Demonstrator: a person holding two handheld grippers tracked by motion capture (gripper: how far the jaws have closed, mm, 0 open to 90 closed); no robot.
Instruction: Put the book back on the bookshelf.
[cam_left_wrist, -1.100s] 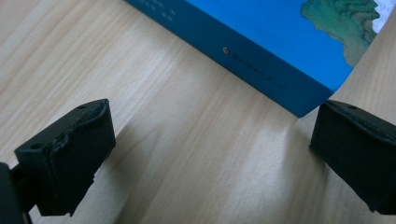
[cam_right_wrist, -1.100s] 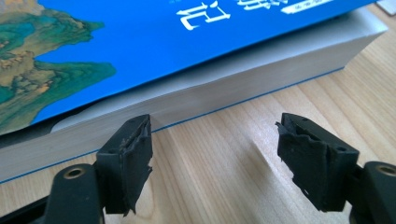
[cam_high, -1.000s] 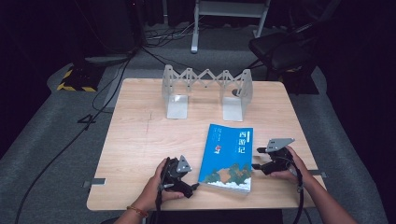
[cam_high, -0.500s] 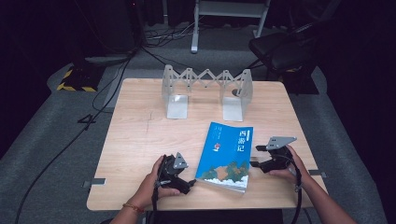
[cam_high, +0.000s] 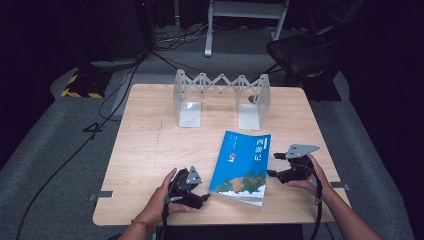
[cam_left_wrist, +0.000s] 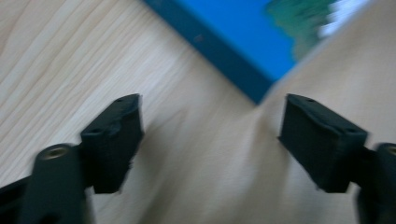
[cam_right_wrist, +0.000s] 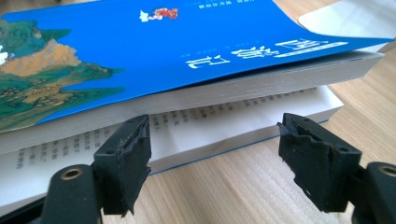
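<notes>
High view: thick blue paperback book with a landscape cover (cam_high: 242, 167) lies flat, lower centre of the light wooden table (cam_high: 150, 145), stiff at the spine but floppy-paged, so best taken by spine or page block, left gripper (cam_high: 202, 198) jaws just been closing with nothing between, right gripper (cam_high: 273, 164) jaws apart at its fore-edge.

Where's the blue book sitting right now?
In the high view the blue book lies flat on the near half of the wooden table, between the left gripper and right gripper, in front of the folding bookend rack.
</notes>
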